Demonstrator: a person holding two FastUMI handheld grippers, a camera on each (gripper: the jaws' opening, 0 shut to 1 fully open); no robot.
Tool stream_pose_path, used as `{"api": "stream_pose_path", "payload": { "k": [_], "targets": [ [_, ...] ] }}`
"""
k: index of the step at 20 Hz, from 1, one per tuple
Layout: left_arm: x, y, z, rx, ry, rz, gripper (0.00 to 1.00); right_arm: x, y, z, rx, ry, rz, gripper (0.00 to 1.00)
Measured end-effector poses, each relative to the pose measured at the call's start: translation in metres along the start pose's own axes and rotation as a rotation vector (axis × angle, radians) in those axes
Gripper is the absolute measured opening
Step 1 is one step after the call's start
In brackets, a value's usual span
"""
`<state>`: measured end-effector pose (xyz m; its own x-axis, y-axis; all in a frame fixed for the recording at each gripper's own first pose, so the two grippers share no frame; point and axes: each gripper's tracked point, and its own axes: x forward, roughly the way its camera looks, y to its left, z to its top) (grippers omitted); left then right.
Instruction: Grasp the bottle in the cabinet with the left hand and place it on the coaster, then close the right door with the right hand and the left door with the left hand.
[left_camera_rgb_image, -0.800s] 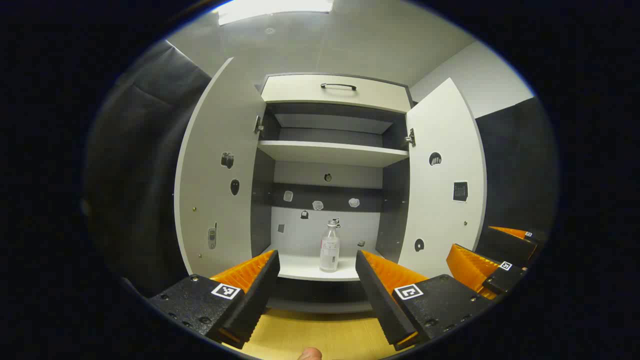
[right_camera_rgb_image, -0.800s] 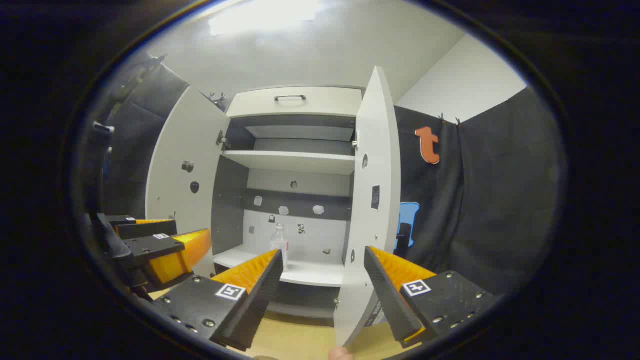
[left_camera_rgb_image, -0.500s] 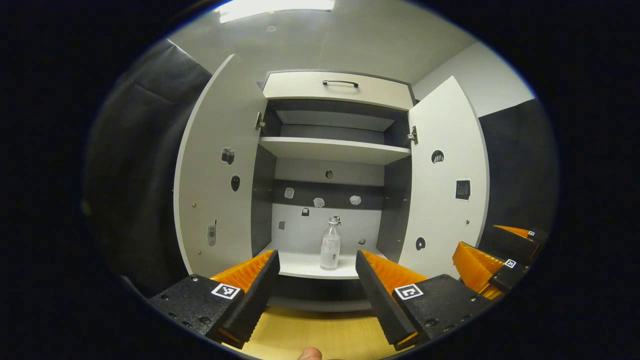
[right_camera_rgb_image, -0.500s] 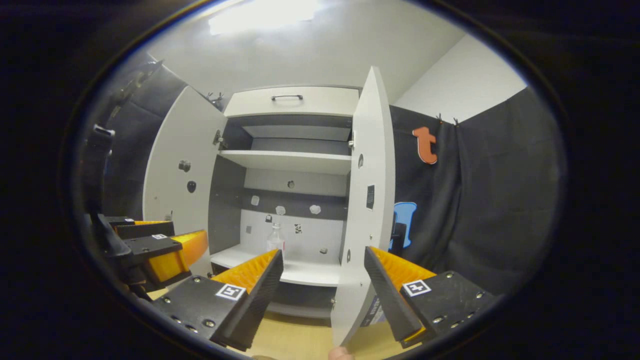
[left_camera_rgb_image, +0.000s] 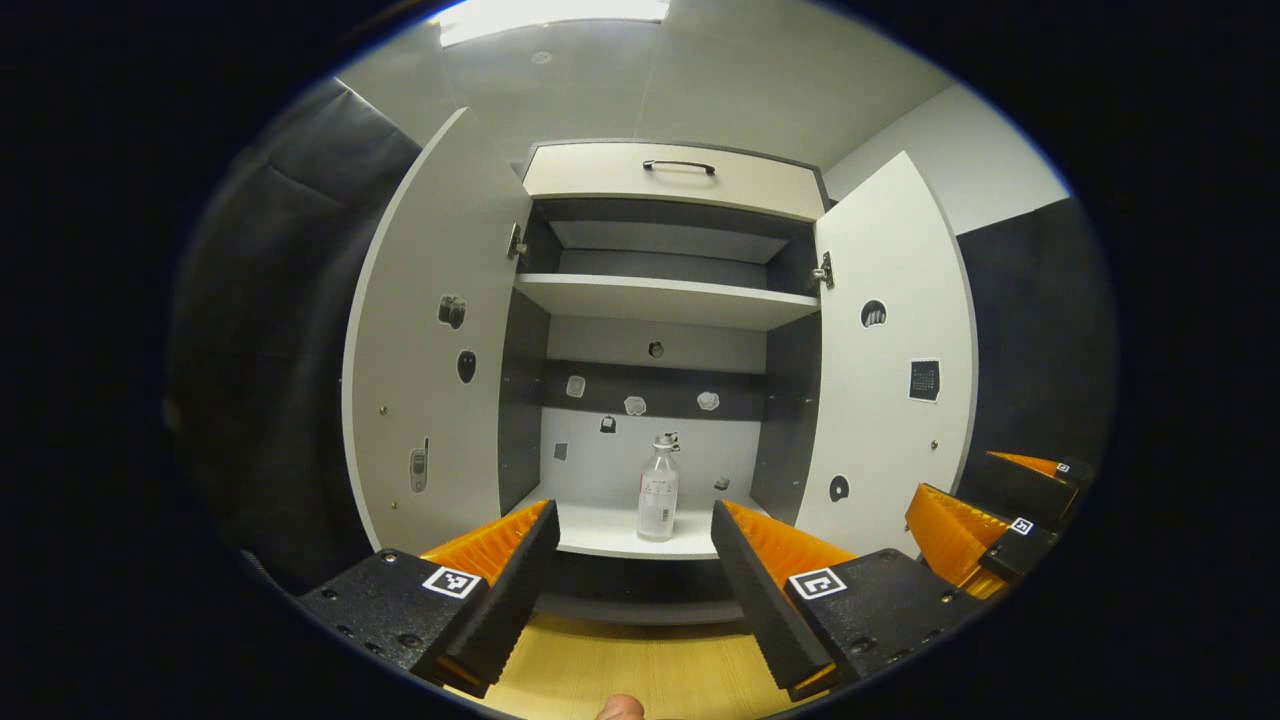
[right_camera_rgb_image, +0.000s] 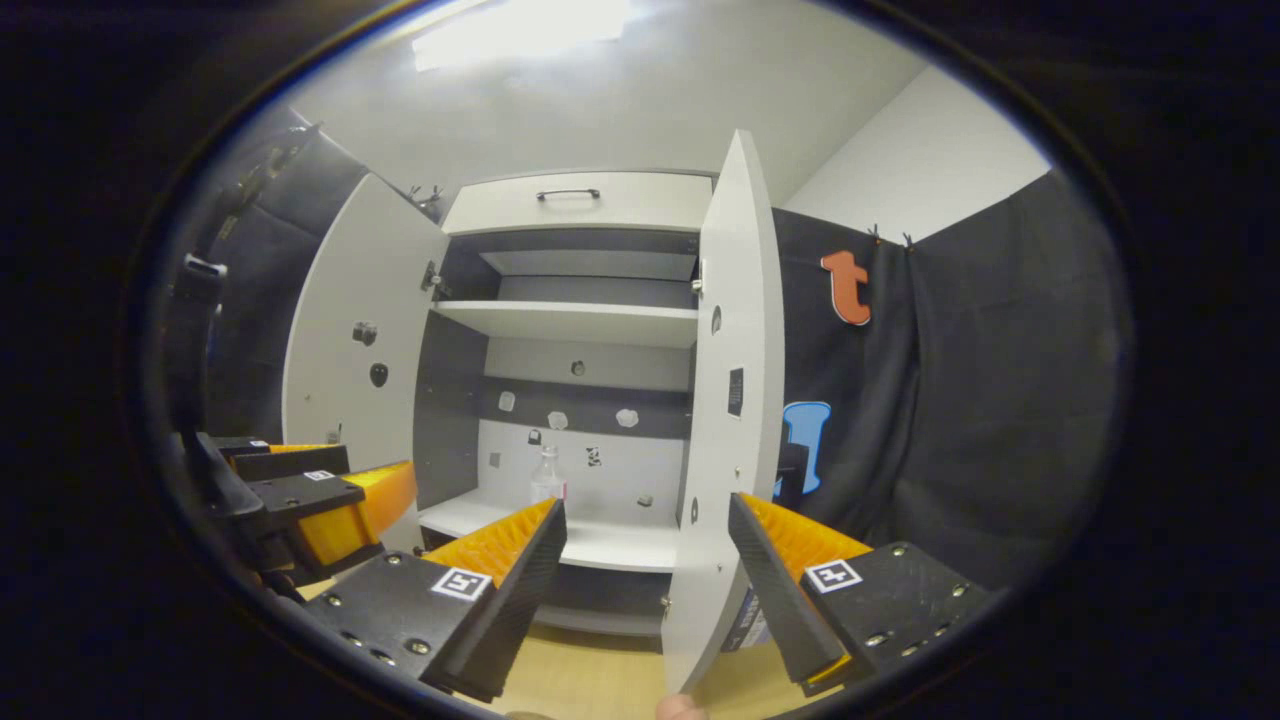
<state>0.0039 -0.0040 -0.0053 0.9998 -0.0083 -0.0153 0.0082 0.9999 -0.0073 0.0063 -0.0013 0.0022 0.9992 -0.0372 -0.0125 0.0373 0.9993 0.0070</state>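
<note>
A clear bottle (left_camera_rgb_image: 658, 487) with a white label stands upright on the cabinet's lower shelf (left_camera_rgb_image: 610, 535), near the middle. My left gripper (left_camera_rgb_image: 632, 525) is open in front of the shelf, still apart from the bottle, which shows between its fingers. Both white doors stand open: the left door (left_camera_rgb_image: 430, 350) and the right door (left_camera_rgb_image: 890, 360). In the right gripper view the bottle (right_camera_rgb_image: 546, 482) peeks above one finger. My right gripper (right_camera_rgb_image: 648, 520) is open, with the right door's edge (right_camera_rgb_image: 722, 420) between its fingers farther off. The left gripper (right_camera_rgb_image: 330, 500) appears at lower left there.
An upper shelf (left_camera_rgb_image: 665, 300) and a drawer with a dark handle (left_camera_rgb_image: 678, 165) sit above. Small stickers dot the back panel and doors. A wooden table top (left_camera_rgb_image: 620, 670) lies below the cabinet. Black cloth (right_camera_rgb_image: 950, 400) hangs to the right.
Both views shift slightly: the cabinet slides a little left in the right gripper view. The bottle and doors stay put.
</note>
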Motion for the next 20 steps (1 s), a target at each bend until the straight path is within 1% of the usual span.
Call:
{"api": "stream_pose_path", "payload": {
  "k": [1,4,5,6,9,12,15,20],
  "targets": [
    [0.001,-0.001,-0.001,0.0,0.003,-0.004,0.96,0.0,0.0,0.0,0.002,0.002,-0.002,0.98],
    [0.01,-0.003,-0.005,0.012,0.014,-0.015,0.96,0.001,-0.002,0.0,0.002,0.005,-0.015,0.98],
    [0.016,-0.004,-0.006,0.018,0.015,-0.02,0.96,0.001,-0.003,0.0,0.0,0.004,-0.022,0.93],
    [0.025,-0.004,-0.006,0.025,0.012,-0.023,0.96,0.002,-0.003,0.0,-0.003,0.004,-0.033,0.98],
    [0.059,-0.005,-0.006,0.047,0.0,-0.038,0.96,0.005,-0.008,-0.001,-0.011,0.003,-0.076,0.98],
    [0.1,-0.008,-0.013,0.053,0.006,-0.048,0.96,0.007,-0.013,-0.002,-0.019,0.001,-0.144,0.98],
    [0.148,-0.008,-0.029,0.056,0.036,-0.045,0.96,0.009,-0.02,-0.002,-0.026,0.004,-0.23,0.98],
    [0.229,-0.009,-0.064,0.07,0.096,-0.033,0.96,0.003,-0.05,-0.004,-0.063,0.018,-0.384,0.98]
  ]
}}
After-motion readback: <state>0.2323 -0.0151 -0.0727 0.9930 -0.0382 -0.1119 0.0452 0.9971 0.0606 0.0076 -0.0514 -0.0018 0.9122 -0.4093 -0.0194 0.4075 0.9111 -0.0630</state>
